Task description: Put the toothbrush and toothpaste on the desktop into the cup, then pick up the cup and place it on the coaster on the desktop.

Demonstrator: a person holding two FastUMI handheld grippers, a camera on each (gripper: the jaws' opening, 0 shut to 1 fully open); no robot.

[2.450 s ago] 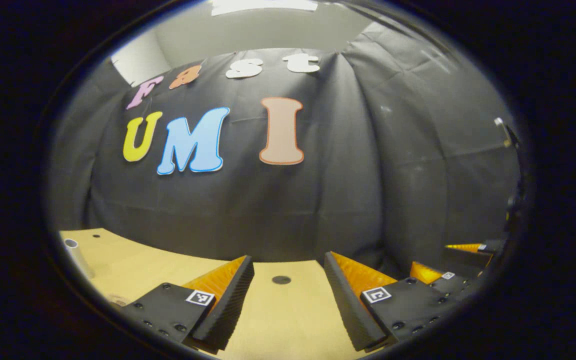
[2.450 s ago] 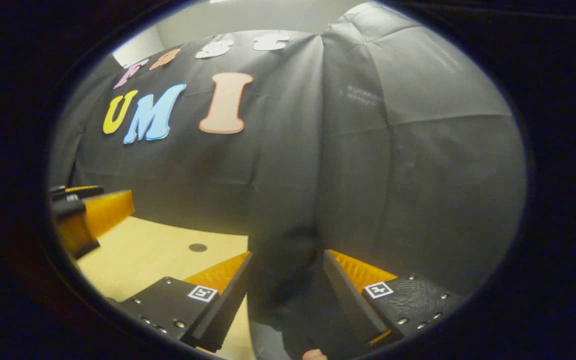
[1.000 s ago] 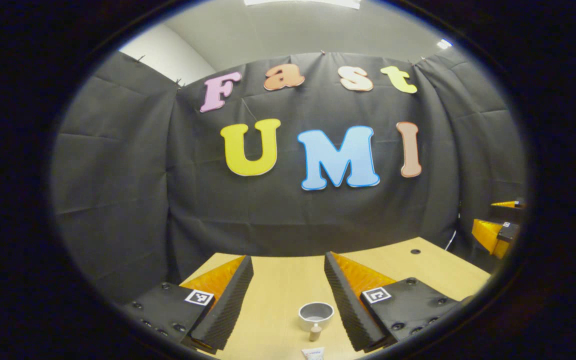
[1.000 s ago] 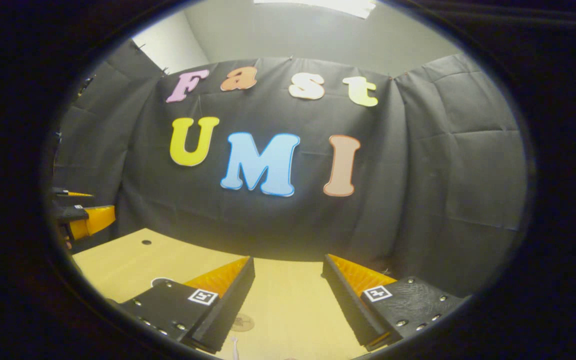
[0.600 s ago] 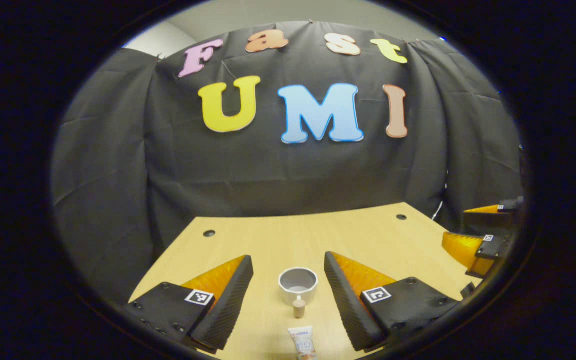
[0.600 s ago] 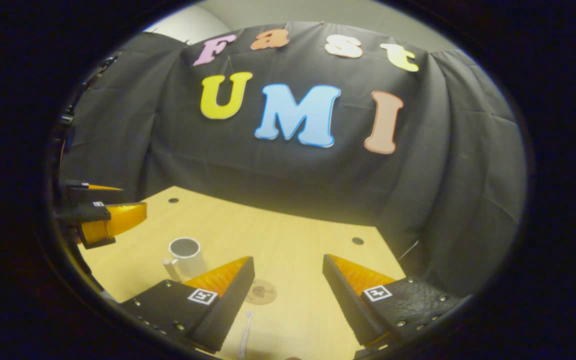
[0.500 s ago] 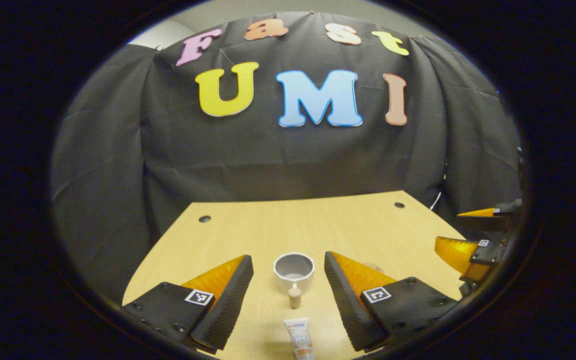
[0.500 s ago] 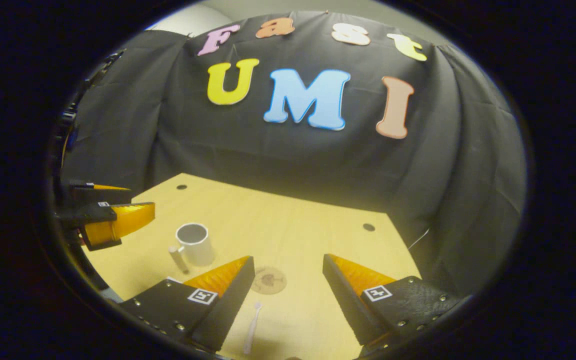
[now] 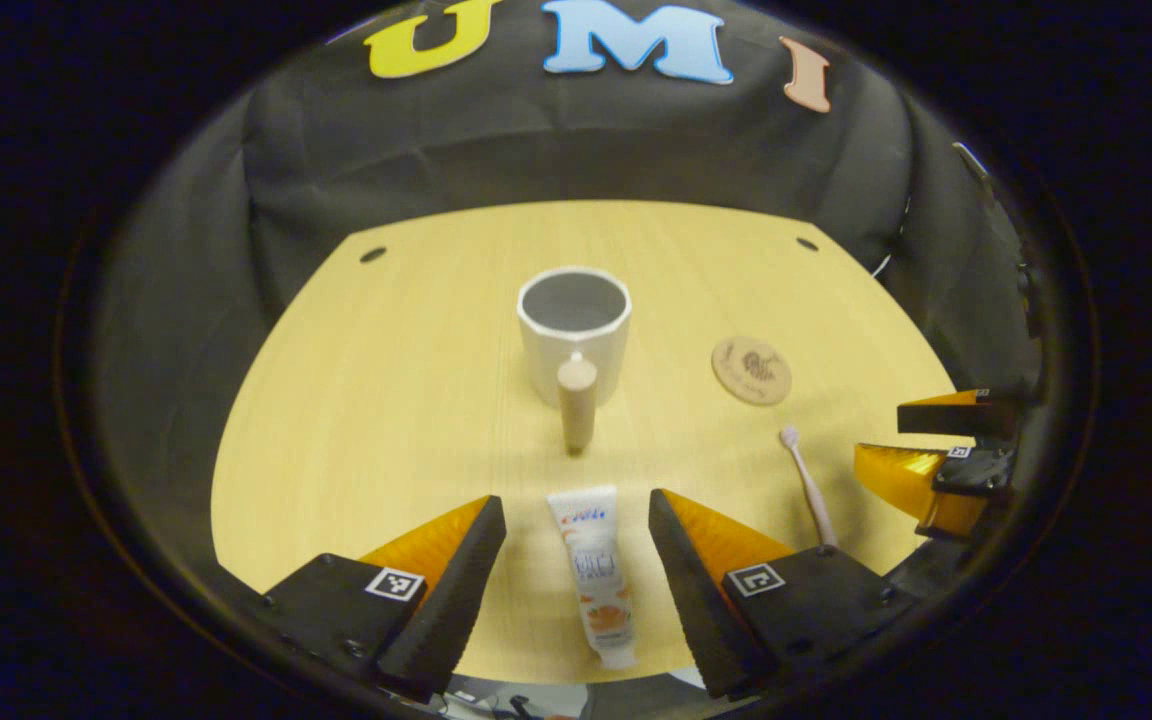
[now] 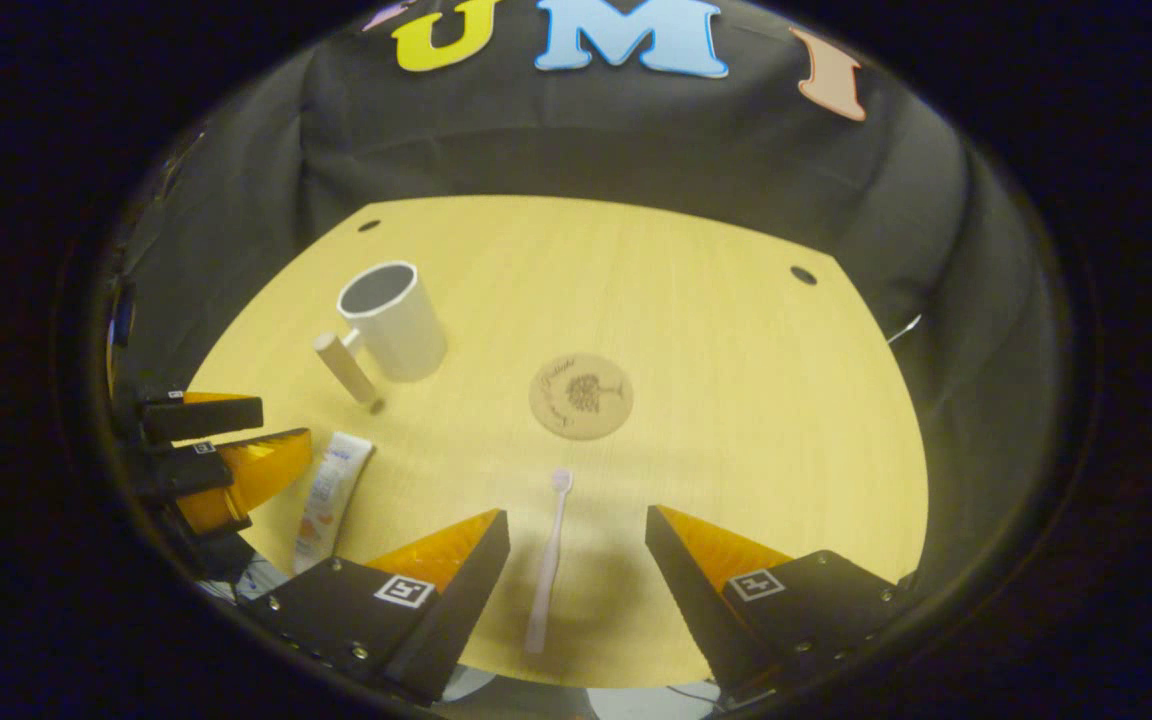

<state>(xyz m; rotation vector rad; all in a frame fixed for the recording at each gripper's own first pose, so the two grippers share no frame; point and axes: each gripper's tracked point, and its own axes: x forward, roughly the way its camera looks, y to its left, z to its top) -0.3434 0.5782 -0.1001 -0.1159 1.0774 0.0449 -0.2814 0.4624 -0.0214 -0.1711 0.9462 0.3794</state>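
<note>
Both cameras have been tilted downward since half a second ago, so that the whole desktop is brought into sight where mostly the booth wall was seen. Nearest in the left gripper view, the left gripper is held with its fingers wide apart, and the toothpaste is seen lying flat between them, untouched, its cap end toward the near edge of the desktop. In the right gripper view, the right gripper is likewise spread wide, with the toothbrush lying between its fingers, handle toward the near edge and head pointing away. Farther in, the coaster is found just beyond the toothbrush head, apart from it. The cup stands upright beyond the toothpaste, its wooden handle turned toward the near edge, and is well apart from the coaster. Bare wood is left around the cup and along the far edge, where small round holes are set near the corners. The black wall cloth is hung close behind the far edge.
</note>
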